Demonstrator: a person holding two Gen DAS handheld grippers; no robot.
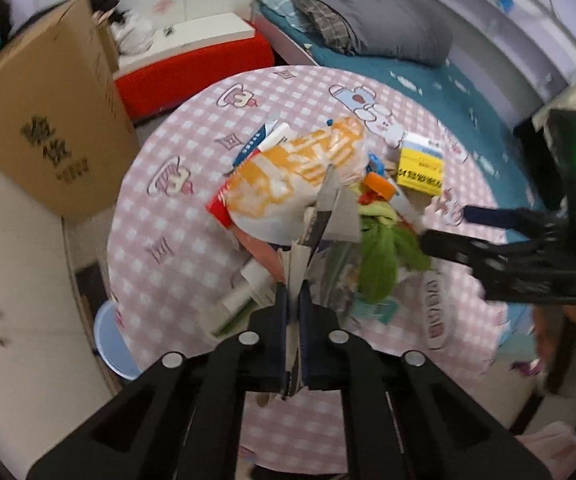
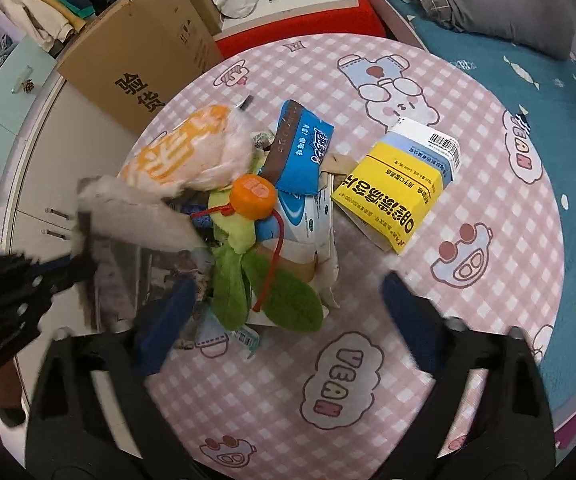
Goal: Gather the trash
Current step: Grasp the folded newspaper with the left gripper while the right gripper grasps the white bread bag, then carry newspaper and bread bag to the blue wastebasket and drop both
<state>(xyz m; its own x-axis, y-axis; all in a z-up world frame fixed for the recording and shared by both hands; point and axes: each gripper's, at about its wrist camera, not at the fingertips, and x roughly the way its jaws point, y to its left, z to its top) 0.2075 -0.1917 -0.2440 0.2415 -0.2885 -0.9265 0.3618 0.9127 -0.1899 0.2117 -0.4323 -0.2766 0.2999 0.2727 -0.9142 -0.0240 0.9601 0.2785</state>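
A pile of trash lies on a round table with a pink checked cloth (image 2: 467,216). It holds an orange-and-white plastic bag (image 2: 192,148), a blue wrapper (image 2: 299,152), a yellow carton (image 2: 399,196), green leaves (image 2: 272,292) and an orange cap (image 2: 254,196). My left gripper (image 1: 295,304) is shut on a grey folded cardboard piece (image 1: 329,216), held above the pile; it also shows in the right wrist view (image 2: 136,216). My right gripper (image 2: 288,296) is open over the pile's near edge, beside the leaves; it shows in the left wrist view (image 1: 443,228).
A large brown cardboard box (image 1: 48,120) stands left of the table by white cabinets (image 1: 4,280). A red bench (image 1: 192,68) and a bed with a grey duvet (image 1: 367,20) lie beyond. A blue stool (image 1: 112,340) sits under the table's left edge.
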